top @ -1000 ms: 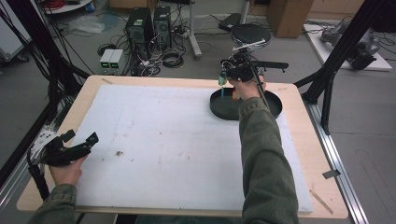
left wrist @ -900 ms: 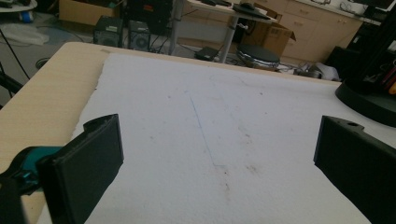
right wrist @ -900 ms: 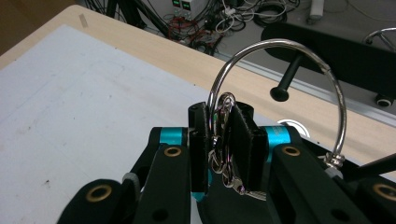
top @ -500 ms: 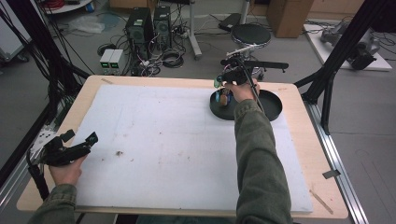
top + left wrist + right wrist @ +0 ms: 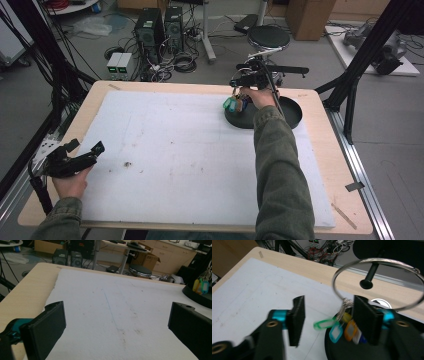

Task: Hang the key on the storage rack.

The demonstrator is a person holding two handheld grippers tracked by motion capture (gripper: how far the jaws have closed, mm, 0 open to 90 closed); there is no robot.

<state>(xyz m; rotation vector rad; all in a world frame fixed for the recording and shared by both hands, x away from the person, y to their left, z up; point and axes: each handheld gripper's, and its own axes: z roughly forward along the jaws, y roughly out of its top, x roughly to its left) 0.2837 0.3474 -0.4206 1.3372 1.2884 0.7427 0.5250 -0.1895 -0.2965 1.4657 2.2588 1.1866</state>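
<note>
A large metal key ring [image 5: 377,282] with several coloured tags [image 5: 337,331] hangs right against the inner face of my right gripper's right-hand jaw. My right gripper [image 5: 329,300] is open, its jaws well apart. Behind the ring is the black stand's peg [image 5: 370,275]; whether the ring rests on it I cannot tell. In the high view my right gripper [image 5: 245,89] hovers at the left rim of the stand's round black base [image 5: 290,114], the tags [image 5: 232,104] dangling below it. My left gripper [image 5: 75,157] rests open at the front left, nothing between its jaws [image 5: 115,322].
A white mat [image 5: 175,150] covers most of the wooden table [image 5: 345,165]. A small dark speck [image 5: 127,164] lies on the mat near my left gripper. Black frame posts [image 5: 360,65] stand at the table's right, cables and computers on the floor behind.
My right hand has shifted slightly left and toward me, and the tags now hang lower at the base's left rim. The left gripper has barely moved.
</note>
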